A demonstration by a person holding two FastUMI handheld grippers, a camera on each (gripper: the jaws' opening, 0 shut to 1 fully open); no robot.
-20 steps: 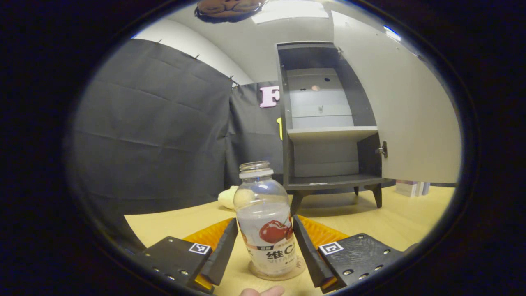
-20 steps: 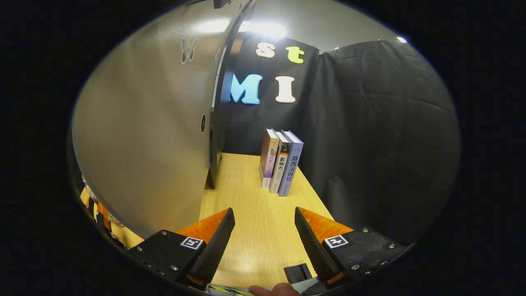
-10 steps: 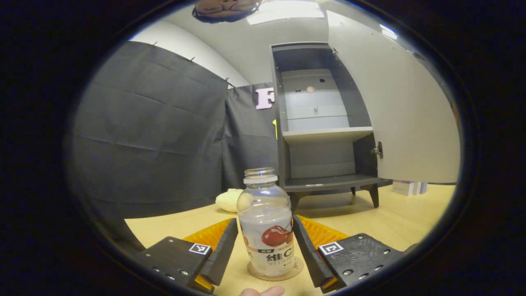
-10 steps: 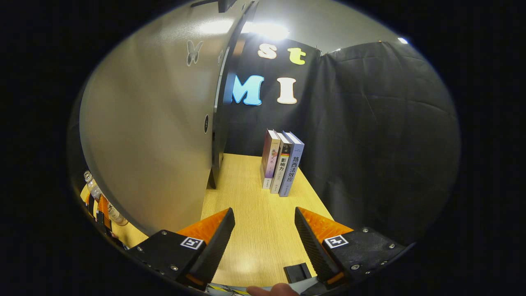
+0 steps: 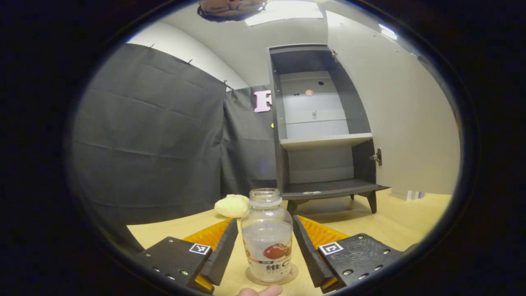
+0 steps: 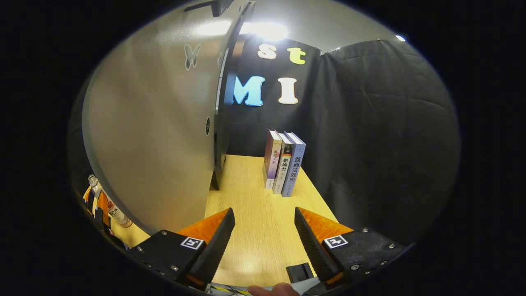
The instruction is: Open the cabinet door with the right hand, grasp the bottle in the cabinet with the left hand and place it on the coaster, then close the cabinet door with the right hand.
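Bottle stands upright on coaster between the spread fingers of the left gripper, untouched; cabinet door hangs open beside the wide-open right gripper; books stand beyond on the table.

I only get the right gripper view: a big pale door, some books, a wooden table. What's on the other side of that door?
Observer: The left gripper view looks into the cabinet. Its door is swung open, and one shelf crosses the middle.
Visitor: Where is the bottle?
Observer: The bottle is outside the cabinet, upright on a round coaster on the table.
Visitor: Is anything gripping it?
Observer: No. The left tongs are open, with a finger on each side of it and neither pressing.
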